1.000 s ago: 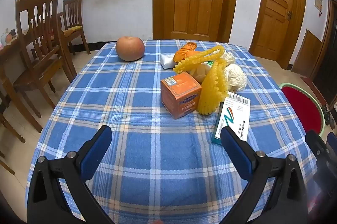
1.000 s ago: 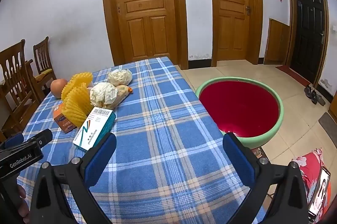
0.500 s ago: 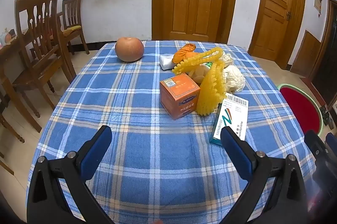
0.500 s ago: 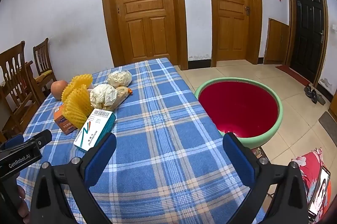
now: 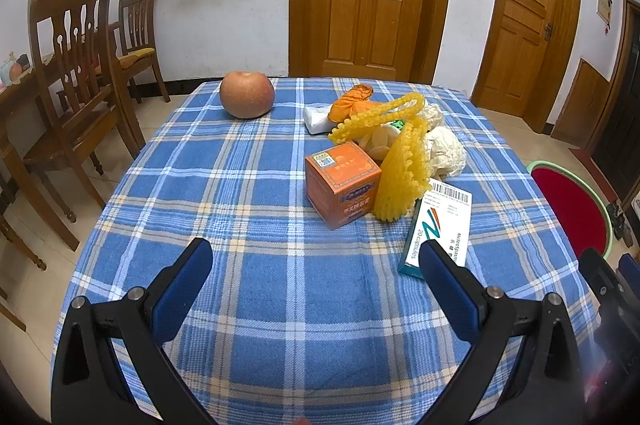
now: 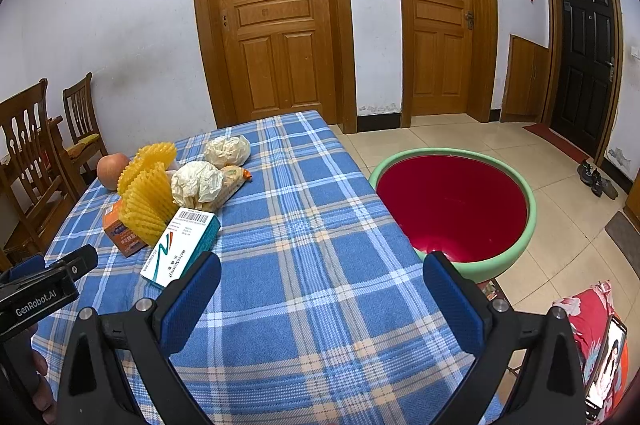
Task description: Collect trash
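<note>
A heap of trash lies on the blue plaid tablecloth [image 5: 248, 265]: an orange carton [image 5: 342, 183], yellow foam fruit netting [image 5: 400, 173], crumpled white paper [image 5: 446, 149], an orange wrapper [image 5: 354, 103] and a white-and-teal capsule box [image 5: 440, 225]. My left gripper [image 5: 312, 279] hovers open over the near cloth, short of the heap. My right gripper [image 6: 320, 289] is open above the table's right side, the capsule box [image 6: 180, 245] just beyond its left finger. A red basin with a green rim [image 6: 452, 205] stands beside the table.
An apple [image 5: 247, 99] rests at the table's far left. Wooden chairs [image 5: 76, 77] stand to the left. Wooden doors [image 6: 276, 21] line the back wall. A dark door and shoes [image 6: 596, 179] are at the far right.
Both views have shifted only slightly; the heap sits marginally lower and closer in the right wrist view. Both grippers stay open and nothing has been picked up.
</note>
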{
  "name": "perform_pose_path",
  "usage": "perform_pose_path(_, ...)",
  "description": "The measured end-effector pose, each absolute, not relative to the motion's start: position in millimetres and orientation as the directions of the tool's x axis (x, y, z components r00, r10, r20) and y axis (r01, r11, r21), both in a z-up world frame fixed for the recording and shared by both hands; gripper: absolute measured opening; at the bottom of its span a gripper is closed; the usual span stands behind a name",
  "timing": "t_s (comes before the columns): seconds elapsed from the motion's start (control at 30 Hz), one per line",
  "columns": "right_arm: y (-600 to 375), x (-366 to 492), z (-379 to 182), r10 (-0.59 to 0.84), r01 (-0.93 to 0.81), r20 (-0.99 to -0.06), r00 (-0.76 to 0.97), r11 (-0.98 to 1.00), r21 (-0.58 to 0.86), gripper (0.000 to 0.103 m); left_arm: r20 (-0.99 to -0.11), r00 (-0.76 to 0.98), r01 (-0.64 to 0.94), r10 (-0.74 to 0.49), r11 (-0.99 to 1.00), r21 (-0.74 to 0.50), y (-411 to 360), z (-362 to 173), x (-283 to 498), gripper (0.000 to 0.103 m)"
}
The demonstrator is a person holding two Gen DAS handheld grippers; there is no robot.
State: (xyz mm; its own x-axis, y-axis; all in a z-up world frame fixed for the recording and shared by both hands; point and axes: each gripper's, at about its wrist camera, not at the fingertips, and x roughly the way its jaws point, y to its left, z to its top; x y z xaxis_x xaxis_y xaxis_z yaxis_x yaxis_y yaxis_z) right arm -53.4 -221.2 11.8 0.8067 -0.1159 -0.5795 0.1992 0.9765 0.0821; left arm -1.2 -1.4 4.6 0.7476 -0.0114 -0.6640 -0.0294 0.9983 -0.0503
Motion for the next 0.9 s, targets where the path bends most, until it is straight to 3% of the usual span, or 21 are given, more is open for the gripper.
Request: perform_pose_path(0.9,-221.8,-54.2,12.2,-0.114,0.200,-0.579,0.807,0.976,0.086,0.103,-0.660,0.751,-0.032,-0.011,0.998,-0.053,-0.5,9.1,-0.3,0.101)
